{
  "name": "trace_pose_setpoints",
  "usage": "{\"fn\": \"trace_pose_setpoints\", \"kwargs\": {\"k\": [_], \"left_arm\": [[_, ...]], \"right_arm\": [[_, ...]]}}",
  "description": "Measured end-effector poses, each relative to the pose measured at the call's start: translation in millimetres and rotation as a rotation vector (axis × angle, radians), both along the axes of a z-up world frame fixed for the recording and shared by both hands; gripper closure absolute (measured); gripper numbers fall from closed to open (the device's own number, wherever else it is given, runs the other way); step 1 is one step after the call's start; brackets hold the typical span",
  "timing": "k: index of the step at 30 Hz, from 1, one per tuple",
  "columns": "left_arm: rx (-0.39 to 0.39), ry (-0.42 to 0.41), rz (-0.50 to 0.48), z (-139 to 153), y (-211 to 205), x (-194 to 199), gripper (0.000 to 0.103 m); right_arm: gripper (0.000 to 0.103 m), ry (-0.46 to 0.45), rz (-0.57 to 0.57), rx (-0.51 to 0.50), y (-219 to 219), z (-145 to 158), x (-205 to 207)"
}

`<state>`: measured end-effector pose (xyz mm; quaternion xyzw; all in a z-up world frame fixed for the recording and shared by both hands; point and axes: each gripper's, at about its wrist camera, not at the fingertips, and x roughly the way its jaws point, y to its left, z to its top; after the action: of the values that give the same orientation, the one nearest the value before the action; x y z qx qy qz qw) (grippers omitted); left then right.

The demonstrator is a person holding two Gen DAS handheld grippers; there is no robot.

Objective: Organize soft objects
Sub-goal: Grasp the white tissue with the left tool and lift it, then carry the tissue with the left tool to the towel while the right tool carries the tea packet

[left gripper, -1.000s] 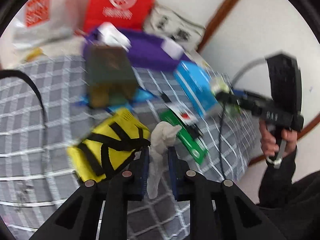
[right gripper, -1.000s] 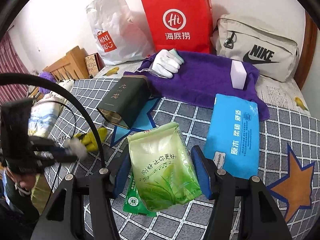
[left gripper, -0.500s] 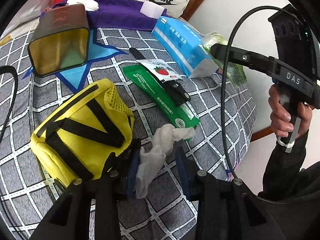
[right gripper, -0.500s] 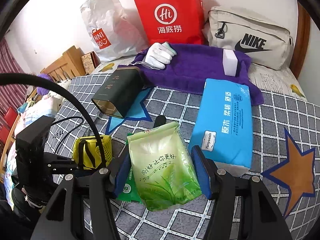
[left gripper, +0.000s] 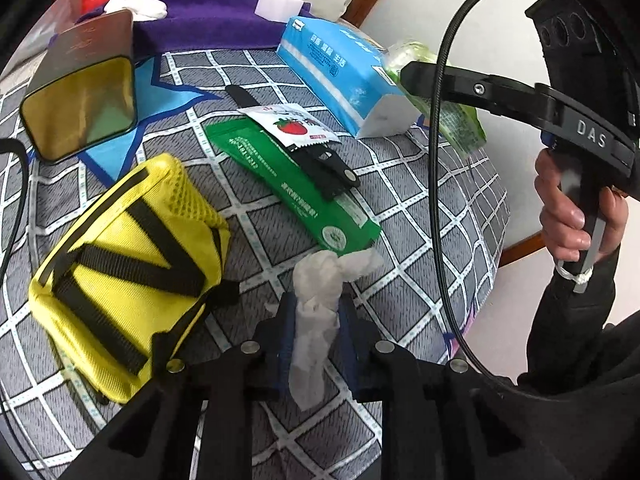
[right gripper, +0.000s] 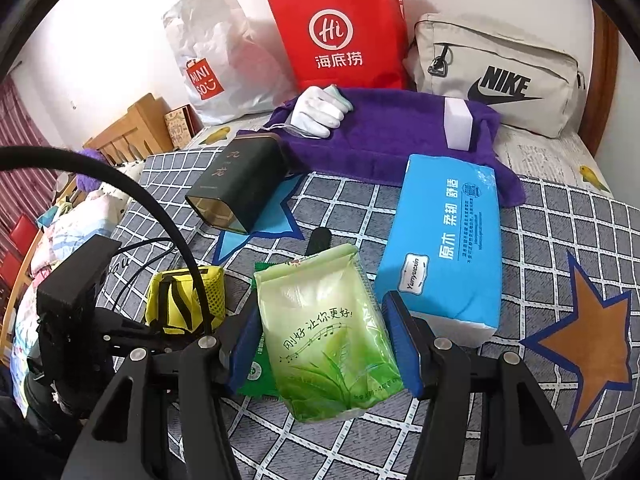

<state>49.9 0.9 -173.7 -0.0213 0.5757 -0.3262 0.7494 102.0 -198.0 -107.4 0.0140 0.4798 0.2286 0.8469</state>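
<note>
Two grippers are each loaded with a soft thing above the bed, so the step in hand reads as carrying, not picking. The left gripper has its jaws closing on a crumpled white tissue, which sits between the pads, its loose top flopping toward the green packet lying mid-bed beside the yellow pouch. The right gripper has its jaws clenched on the sides of a pale green tissue pack, held clear of the checked cover, just beside the blue tissue pack. Toward the bed's far edge a purple towel already carries a white glove and a white block; it looks like the gathering place. Next, I judge, either load must travel there and be let go flat, without dragging the limp tissue across the packets.
</note>
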Motion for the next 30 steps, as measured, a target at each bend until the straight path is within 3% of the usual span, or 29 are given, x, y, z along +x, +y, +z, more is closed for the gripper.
{"fn": "trace_pose_setpoints", "kwargs": {"k": [9, 15, 25, 30], "left_arm": [[0.027, -0.077, 0.017, 5, -11, 3, 0.088], [0.015, -0.158, 0.083, 39, 7, 8, 0.088], [0.123, -0.311, 0.225, 93, 30, 47, 0.088], [0.139, -0.366, 0.274, 115, 40, 74, 0.088]], "right_arm": [[0.044, 0.004, -0.013, 0.000, -4, 0, 2], [0.044, -0.016, -0.015, 0.012, -4, 8, 5], [0.044, -0.048, -0.014, 0.016, 5, 24, 34], [0.045, -0.073, -0.030, 0.009, 5, 35, 54]]}}
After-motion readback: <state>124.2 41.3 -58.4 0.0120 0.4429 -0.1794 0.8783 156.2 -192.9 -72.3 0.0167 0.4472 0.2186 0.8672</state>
